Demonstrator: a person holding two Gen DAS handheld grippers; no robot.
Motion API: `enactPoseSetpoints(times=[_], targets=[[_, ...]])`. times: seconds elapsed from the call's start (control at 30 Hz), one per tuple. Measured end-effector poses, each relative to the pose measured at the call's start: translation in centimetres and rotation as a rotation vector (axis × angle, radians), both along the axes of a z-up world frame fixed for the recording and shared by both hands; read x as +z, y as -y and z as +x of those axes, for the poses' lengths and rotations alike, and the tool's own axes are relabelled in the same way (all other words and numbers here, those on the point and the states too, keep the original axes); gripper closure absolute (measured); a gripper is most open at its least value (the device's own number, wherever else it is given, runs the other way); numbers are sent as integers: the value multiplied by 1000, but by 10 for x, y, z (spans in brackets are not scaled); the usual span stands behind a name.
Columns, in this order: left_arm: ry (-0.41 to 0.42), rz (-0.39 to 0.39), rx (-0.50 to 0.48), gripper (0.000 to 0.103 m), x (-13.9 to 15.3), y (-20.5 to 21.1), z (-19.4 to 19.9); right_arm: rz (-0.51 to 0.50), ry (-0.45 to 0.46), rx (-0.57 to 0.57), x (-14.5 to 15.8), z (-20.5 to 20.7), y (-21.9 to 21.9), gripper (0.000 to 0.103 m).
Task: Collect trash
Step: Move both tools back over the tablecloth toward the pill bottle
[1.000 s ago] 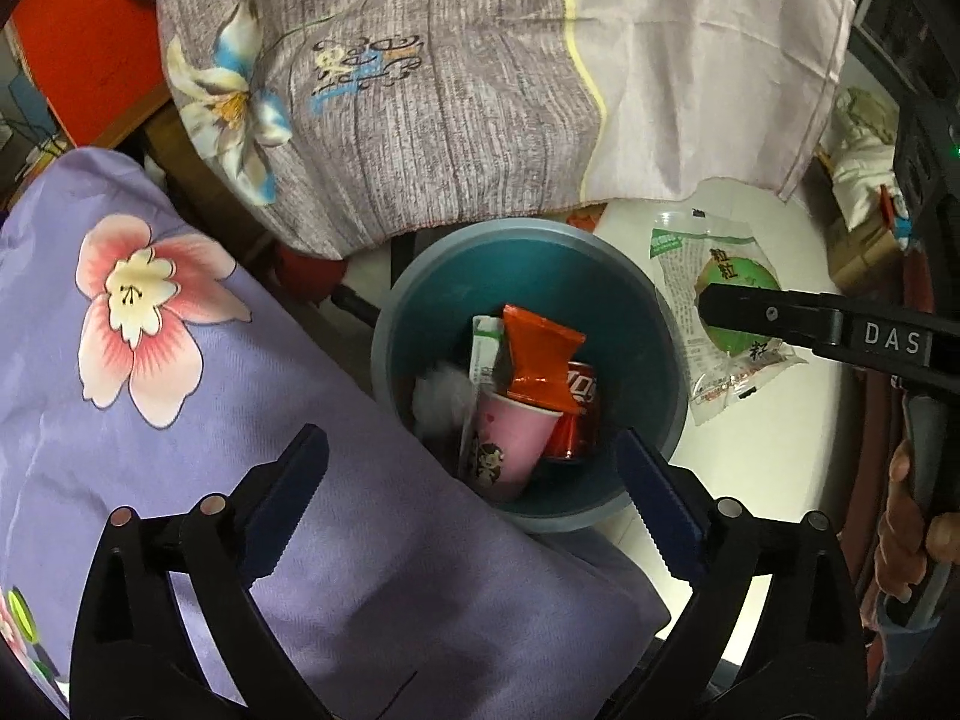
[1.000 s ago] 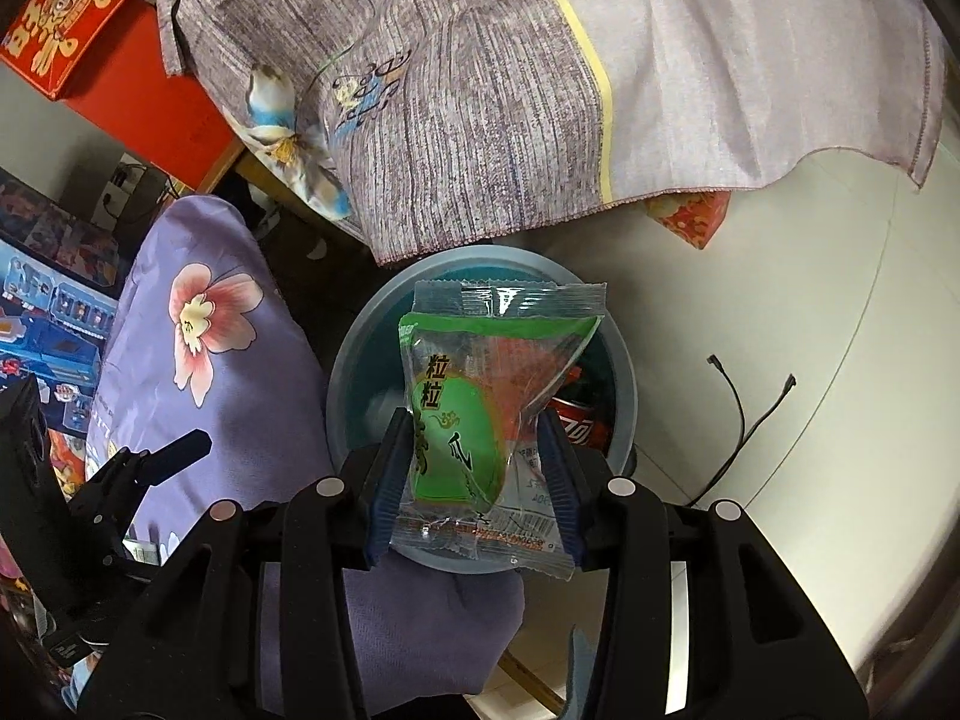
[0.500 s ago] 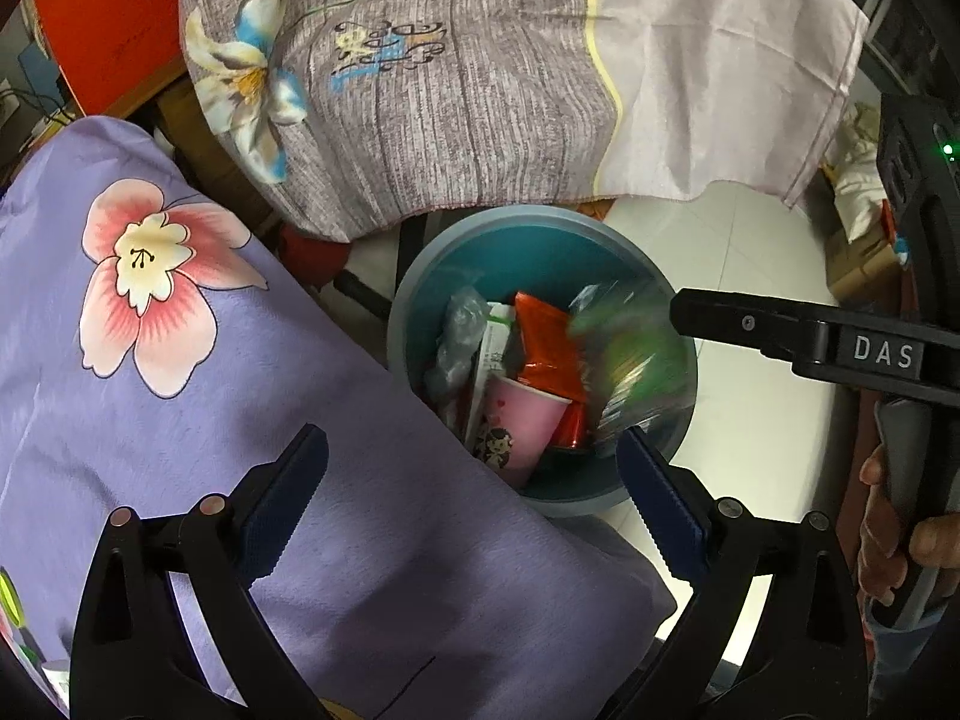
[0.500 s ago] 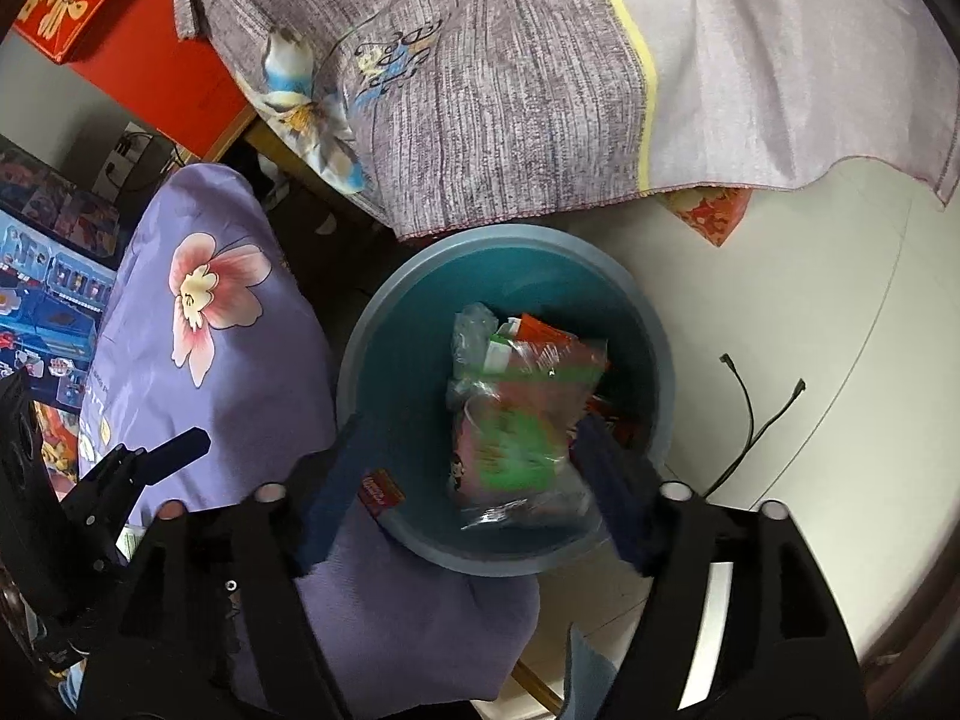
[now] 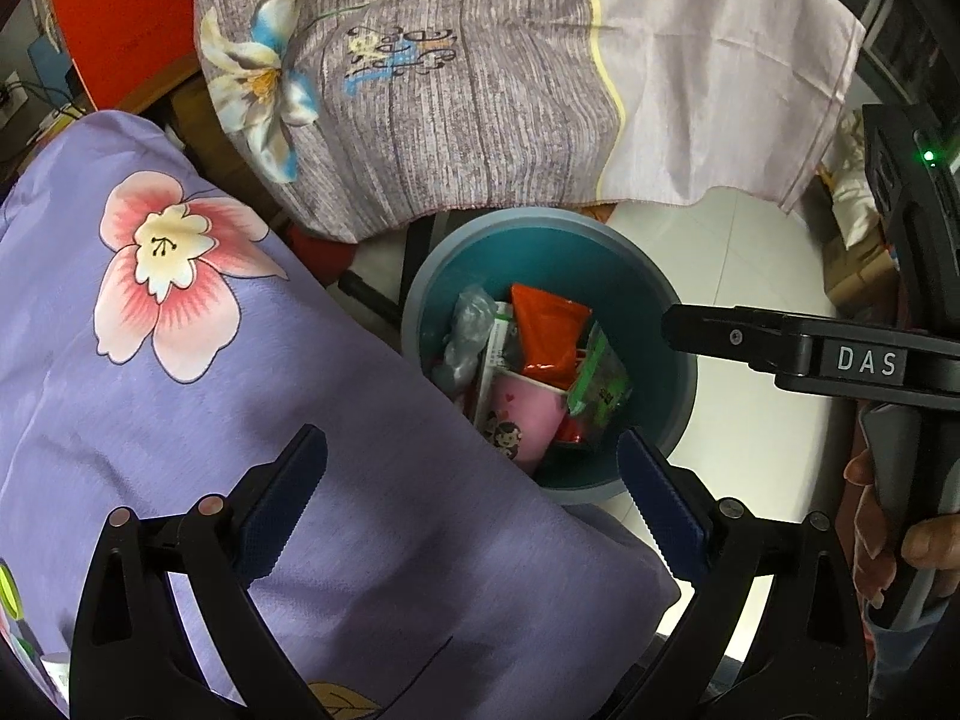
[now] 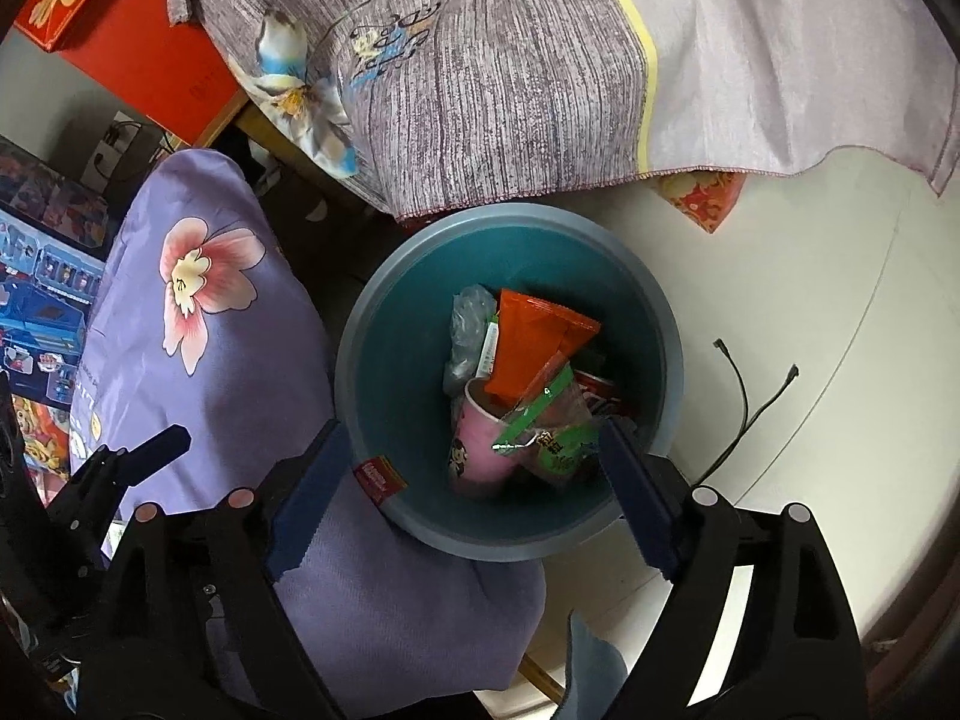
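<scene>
- Opening above the teal bin (image 6: 360,360), the right gripper (image 6: 474,498) has nothing between its jaws.
- Green snack packet (image 6: 555,429) lies in the bin on the pink cup (image 6: 480,444).
- Left gripper (image 5: 474,498) jaws stand wide, empty.

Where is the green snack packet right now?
The green snack packet lies inside the blue bin, on the right of the pile, against the pink cup and below the orange wrapper.
</scene>
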State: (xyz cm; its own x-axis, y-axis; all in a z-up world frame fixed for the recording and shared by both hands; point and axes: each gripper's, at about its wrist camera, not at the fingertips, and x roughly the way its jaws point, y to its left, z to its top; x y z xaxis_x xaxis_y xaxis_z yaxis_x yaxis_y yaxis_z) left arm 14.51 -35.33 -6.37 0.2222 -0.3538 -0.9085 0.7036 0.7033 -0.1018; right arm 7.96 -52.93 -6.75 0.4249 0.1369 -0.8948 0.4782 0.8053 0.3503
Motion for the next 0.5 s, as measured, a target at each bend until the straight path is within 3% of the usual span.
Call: enactPoseSetpoints(times=[0.4,0.5], targets=[[21,-24,36,5,13,-35,-7,2,-13,25,10,0,-29,22],[28,-31,49,5,17,-48,-10,-2,-4,36,15,0,-41,16]])
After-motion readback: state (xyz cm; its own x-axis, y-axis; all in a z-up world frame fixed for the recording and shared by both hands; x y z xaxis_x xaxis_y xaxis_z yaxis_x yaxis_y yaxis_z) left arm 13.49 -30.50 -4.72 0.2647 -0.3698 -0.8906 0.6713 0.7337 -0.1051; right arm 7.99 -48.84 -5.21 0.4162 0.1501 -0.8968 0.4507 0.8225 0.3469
